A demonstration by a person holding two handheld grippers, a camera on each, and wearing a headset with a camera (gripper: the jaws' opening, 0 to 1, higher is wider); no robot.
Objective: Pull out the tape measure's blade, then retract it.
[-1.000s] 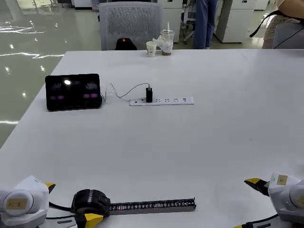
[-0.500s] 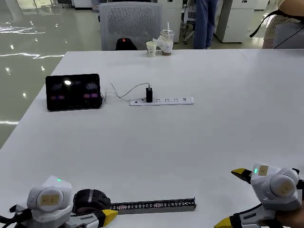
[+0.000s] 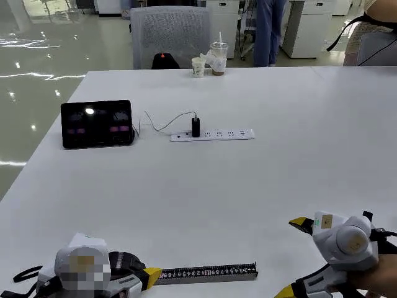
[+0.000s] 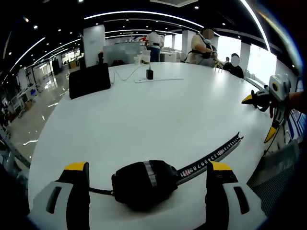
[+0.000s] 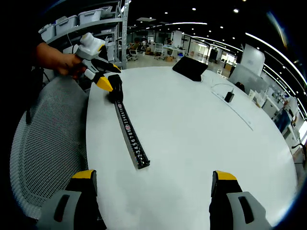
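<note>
Left gripper view: tape measure (image 4: 144, 184) lies untouched between left gripper's (image 4: 148, 167) wide jaws; blade (image 4: 211, 155) runs toward right gripper (image 5: 156, 175), equally wide, empty; power strip (image 3: 213, 134) well beyond.

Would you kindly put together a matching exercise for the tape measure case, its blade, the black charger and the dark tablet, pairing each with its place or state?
Things:
1. tape measure case
2. blade
3. black charger
4. dark tablet

Places or states:
A. plugged into the white power strip
B. lying pulled out flat on the table
C. between the open jaws of the left gripper, not gripped
D. standing propped near the table's left edge

Pairs: 1-C; 2-B; 3-A; 4-D
</note>
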